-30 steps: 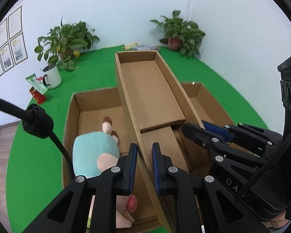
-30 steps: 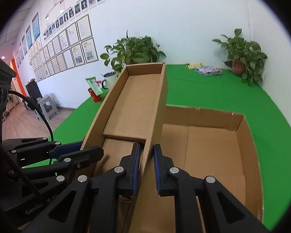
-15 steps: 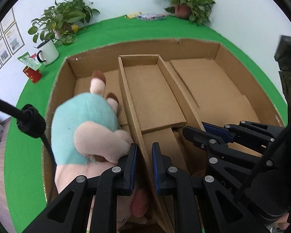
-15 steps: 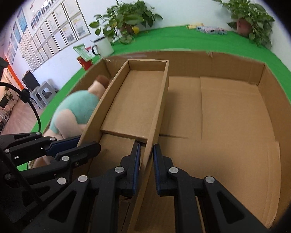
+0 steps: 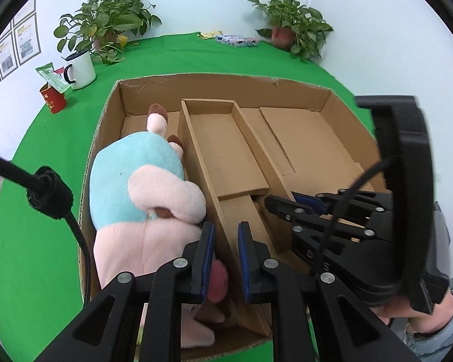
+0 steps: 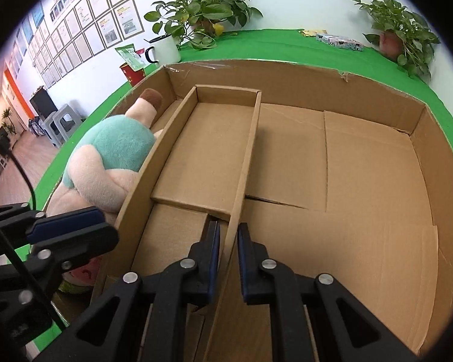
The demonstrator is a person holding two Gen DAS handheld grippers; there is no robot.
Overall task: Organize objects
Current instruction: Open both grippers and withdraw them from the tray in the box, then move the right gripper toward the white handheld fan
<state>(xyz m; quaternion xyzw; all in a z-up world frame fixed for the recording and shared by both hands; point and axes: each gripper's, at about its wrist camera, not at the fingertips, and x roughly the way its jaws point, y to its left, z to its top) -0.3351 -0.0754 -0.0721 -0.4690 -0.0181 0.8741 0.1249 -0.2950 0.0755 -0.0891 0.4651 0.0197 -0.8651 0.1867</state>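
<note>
A narrow, open small cardboard box (image 5: 223, 147) sits inside a large cardboard box (image 5: 226, 78), lengthwise near its middle. My left gripper (image 5: 226, 256) is shut on the small box's left wall. My right gripper (image 6: 228, 253) is shut on the right wall of the small box (image 6: 205, 150). A pink and teal plush toy (image 5: 130, 181) lies in the large box's left part, pressed against the small box. The right part of the large box (image 6: 287, 69) is bare cardboard floor. In the right wrist view the plush toy (image 6: 117, 144) shows beyond the small box's left wall.
The large box rests on a green cloth. A white mug (image 5: 80, 69) and a red cup (image 5: 53, 99) stand at the back left by a potted plant (image 5: 108, 27). Another plant (image 5: 290, 27) and a flat packet (image 5: 235, 39) lie at the back. A hand (image 5: 422, 316) holds the right gripper.
Both grippers came down with the small box, which was tilted up above the large box and now lies inside it beside the plush toy.
</note>
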